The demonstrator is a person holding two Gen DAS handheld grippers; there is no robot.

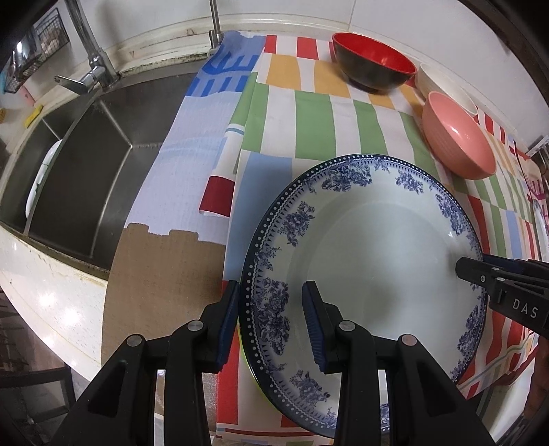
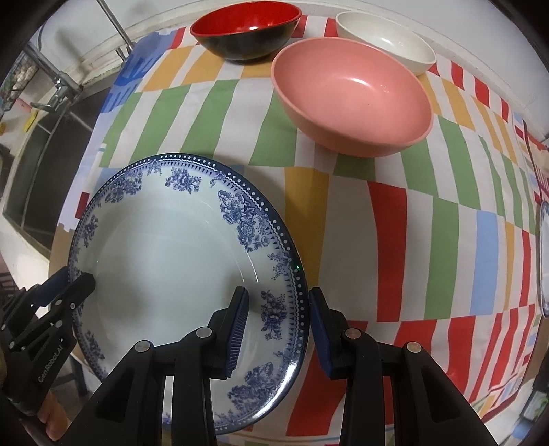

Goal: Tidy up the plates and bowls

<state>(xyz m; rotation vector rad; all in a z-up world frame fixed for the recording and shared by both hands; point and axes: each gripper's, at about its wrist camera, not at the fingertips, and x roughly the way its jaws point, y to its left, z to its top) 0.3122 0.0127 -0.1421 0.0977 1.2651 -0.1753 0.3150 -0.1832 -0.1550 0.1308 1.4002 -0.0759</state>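
Note:
A blue-and-white floral plate (image 1: pixel 377 257) (image 2: pixel 171 257) hangs tilted just above the striped cloth (image 1: pixel 308 120), held by both grippers. My left gripper (image 1: pixel 271 322) is shut on the plate's left rim, one pad under the edge and one on the inner face; the right wrist view shows it too (image 2: pixel 72 288). My right gripper (image 2: pixel 278 326) is shut on the opposite rim and enters the left wrist view from the right (image 1: pixel 473 271). Beneath the plate a yellow-green edge (image 1: pixel 241 346) and a bit of another floral plate (image 1: pixel 384 417) peek out.
At the back of the cloth stand a red-and-black bowl (image 2: pixel 247 24), a pink bowl (image 2: pixel 353 99) and a white bowl (image 2: pixel 384 37). A steel sink (image 1: pixel 85 164) with a faucet (image 1: pixel 92 68) lies to the left. Another patterned plate (image 2: pixel 544 257) shows at the right edge.

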